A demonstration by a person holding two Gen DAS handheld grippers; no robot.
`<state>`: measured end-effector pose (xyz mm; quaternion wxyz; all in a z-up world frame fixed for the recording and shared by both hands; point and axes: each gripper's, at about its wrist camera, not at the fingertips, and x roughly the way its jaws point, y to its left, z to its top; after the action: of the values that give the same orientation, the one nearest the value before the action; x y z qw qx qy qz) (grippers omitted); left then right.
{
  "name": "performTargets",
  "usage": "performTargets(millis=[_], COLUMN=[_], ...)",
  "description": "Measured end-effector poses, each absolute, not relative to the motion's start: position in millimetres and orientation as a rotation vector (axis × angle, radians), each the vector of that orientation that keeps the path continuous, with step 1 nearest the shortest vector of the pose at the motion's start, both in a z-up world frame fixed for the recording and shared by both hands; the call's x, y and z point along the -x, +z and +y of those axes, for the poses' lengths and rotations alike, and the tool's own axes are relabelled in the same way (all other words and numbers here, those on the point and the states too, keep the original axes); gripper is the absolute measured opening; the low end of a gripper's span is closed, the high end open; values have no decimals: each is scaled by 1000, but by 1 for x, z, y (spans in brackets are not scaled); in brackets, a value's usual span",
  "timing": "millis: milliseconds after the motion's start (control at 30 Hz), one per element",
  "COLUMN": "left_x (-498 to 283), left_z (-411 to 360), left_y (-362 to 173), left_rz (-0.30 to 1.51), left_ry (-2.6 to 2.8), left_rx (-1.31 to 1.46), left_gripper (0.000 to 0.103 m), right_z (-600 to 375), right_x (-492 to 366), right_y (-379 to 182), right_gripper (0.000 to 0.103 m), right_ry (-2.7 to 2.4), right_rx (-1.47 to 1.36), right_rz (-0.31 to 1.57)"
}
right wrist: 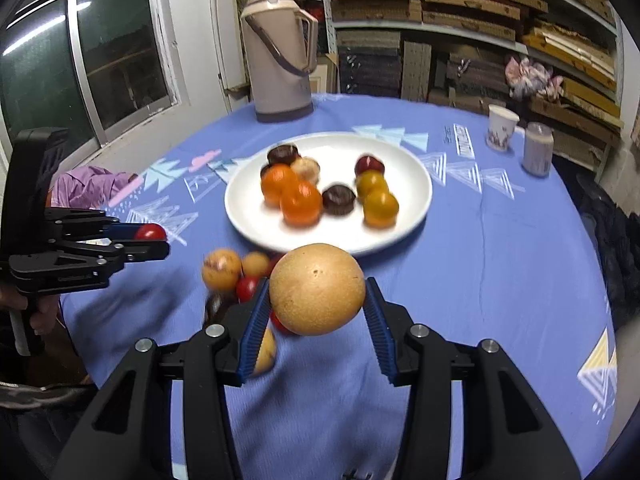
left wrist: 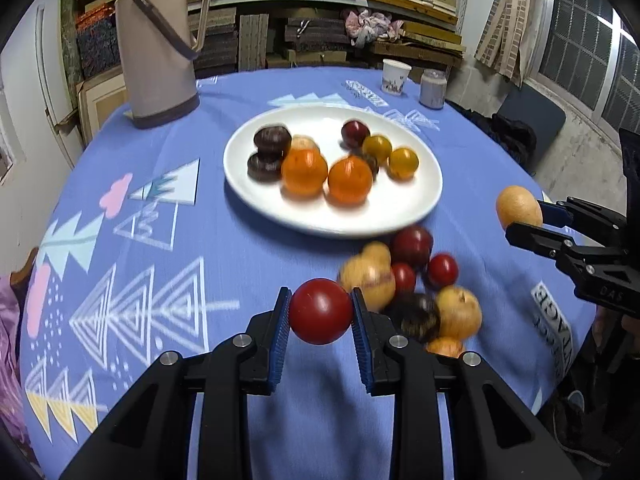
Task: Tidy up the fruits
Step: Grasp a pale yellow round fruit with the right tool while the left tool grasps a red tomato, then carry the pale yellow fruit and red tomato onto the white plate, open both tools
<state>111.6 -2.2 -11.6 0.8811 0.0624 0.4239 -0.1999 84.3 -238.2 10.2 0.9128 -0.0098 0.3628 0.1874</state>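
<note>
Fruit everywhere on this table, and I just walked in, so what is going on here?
A person is sorting fruit with handheld tongs in each hand. The left tongs grip a red fruit, and the right tongs grip a tan round fruit, both held above the blue tablecloth. The white plate already holds oranges, dark fruits and yellow ones. A loose pile of fruit still sits on the cloth just in front of the plate.

Tan round fruit (right wrist: 317, 289) is clamped betw. blue pads of right gripper (right wrist: 317, 312), near centre. White plate (right wrist: 416, 216) w/ oranges (right wrist: 300, 203) is seen beyond; left gripper (right wrist: 160, 240), far left, is closed on red fruit (right wrist: 150, 233).
</note>
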Motion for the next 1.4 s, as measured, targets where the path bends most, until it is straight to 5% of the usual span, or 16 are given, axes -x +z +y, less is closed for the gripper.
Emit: performTargets(millis=[400,1133,1333,1400], left_x=[-185,-294,-290,-287], left_z=[-22,-41,-39,-39], left_y=[9,-20,-19,-17], left_rz=[846,933,923,913], left_ry=[-394,-330,-318,-315], left_rx=[-133,-64,-48,-50], left_gripper=[30,30,58,59], right_z=[-211,-195,-202,-206], right_x=[-149,-289,-281,-275], right_y=[29,-21,-18,-15], right_gripper=[46,46,47,47], right_ry=[418,353,349,346], right_rx=[45,-10,-30,-40], right_rz=[720,861,847,840])
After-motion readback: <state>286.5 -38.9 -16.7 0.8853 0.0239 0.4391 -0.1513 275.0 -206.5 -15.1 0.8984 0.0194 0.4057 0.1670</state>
